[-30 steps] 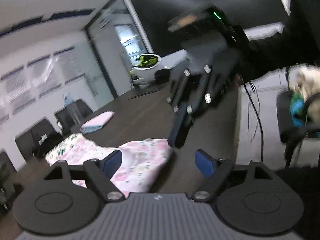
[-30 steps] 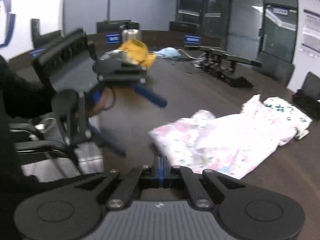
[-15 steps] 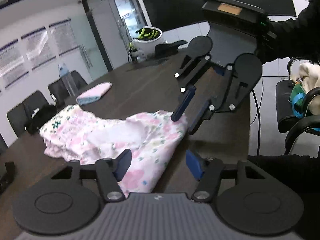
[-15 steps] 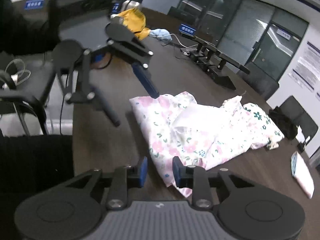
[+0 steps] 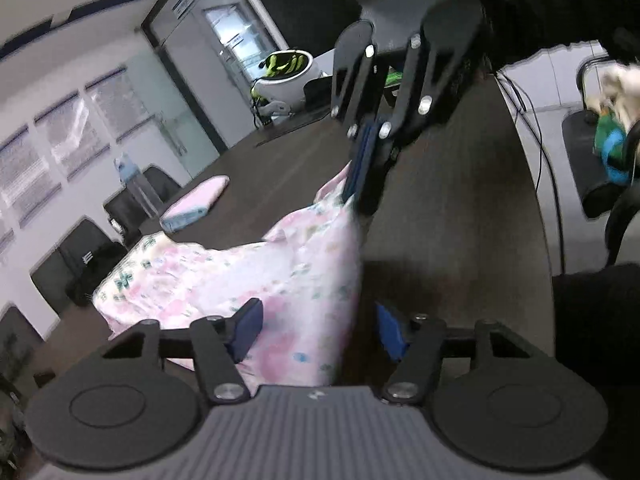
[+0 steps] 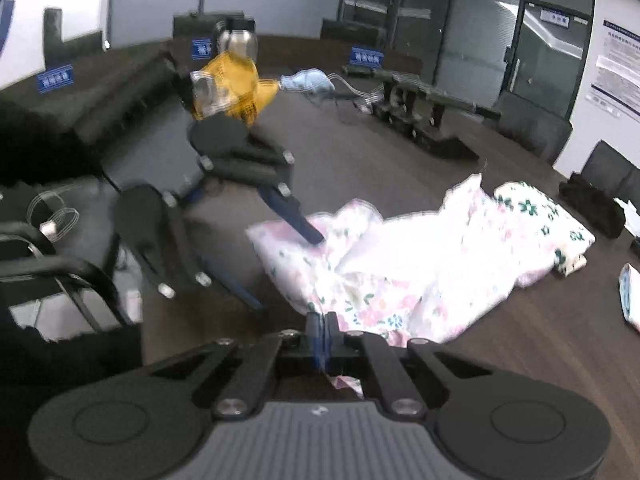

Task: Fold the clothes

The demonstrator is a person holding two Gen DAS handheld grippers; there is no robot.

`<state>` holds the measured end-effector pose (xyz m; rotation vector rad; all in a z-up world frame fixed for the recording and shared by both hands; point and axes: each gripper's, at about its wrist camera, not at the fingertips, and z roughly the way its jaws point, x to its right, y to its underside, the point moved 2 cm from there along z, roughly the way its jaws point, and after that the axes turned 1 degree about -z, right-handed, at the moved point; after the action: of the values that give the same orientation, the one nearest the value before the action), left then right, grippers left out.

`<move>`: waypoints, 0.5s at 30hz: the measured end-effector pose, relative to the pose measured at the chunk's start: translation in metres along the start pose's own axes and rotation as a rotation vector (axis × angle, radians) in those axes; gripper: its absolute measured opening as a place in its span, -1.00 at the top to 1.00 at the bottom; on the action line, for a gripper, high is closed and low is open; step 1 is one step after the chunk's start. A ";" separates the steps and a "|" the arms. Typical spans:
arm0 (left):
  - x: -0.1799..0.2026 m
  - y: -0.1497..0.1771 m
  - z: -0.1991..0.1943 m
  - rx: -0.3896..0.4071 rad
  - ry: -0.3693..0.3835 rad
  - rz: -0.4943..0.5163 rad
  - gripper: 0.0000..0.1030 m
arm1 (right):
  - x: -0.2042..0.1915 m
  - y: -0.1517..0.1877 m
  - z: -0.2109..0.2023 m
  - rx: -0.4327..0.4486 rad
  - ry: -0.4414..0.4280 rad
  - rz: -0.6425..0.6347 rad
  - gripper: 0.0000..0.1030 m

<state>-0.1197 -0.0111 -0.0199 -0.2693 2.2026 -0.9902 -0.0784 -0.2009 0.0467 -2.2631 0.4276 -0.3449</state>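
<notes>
Garment (image 6: 400,272): pink floral cloth, crumpled on the dark desk (image 6: 500,360) near its edge.
Right gripper (image 6: 322,326): jaws together, pinching the garment's near corner.
Left gripper (image 5: 316,330): jaws apart, cloth between them; whether the pads touch it is unclear.
Around: folded pink cloth (image 5: 196,206) farther along the desk; yellow bag (image 6: 232,84), metal bottle (image 6: 238,40) and black stands (image 6: 424,116) at the far end.
In the way: nothing lies on the garment.
</notes>
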 end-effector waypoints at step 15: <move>-0.036 -0.019 -0.017 0.004 0.235 -0.213 0.80 | -0.071 0.025 -0.008 0.080 0.228 -0.274 -0.35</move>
<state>-0.1066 0.0010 0.0201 -0.4107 2.4210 -1.1933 -0.1508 -0.1932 0.0255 -2.2134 0.2131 -0.7524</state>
